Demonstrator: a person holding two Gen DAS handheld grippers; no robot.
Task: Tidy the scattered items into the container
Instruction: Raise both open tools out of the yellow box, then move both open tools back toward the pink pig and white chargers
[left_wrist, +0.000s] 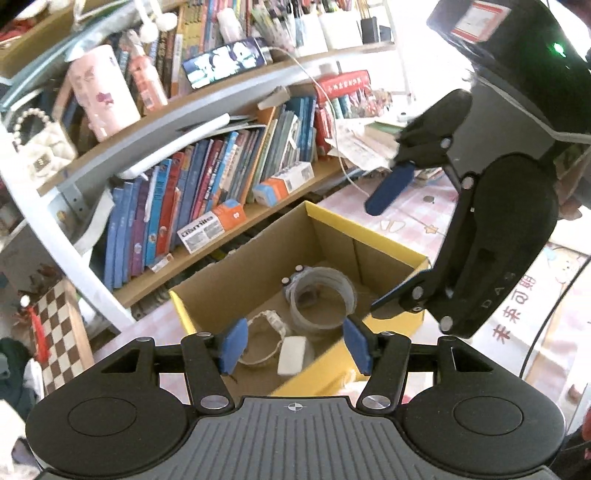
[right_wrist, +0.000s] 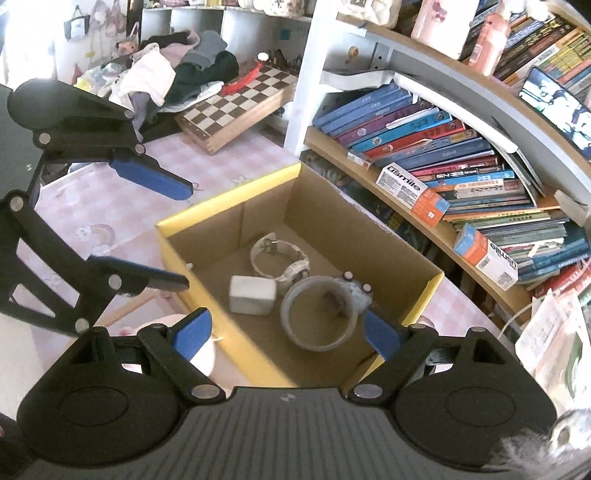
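we hover over the open yellow-sided cardboard box (right_wrist: 258, 236) on the pink checked counter (right_wrist: 110, 206), and three things already lie on its brown floor: a white wristwatch with a looped strap (right_wrist: 279, 258), a small white rectangular charger block (right_wrist: 252, 295) just beside it, and a roll of clear tape (right_wrist: 317, 317) near the box's front wall. so the box holds items as the task wants. the left gripper (left_wrist: 293, 347) and the right gripper (right_wrist: 286, 334) both have their blue-padded fingers spread wide and hold nothing. a pale rounded thing (right_wrist: 207, 358) by the box's outer wall is too hidden to name, so we cannot tell whether anything is left to gather.
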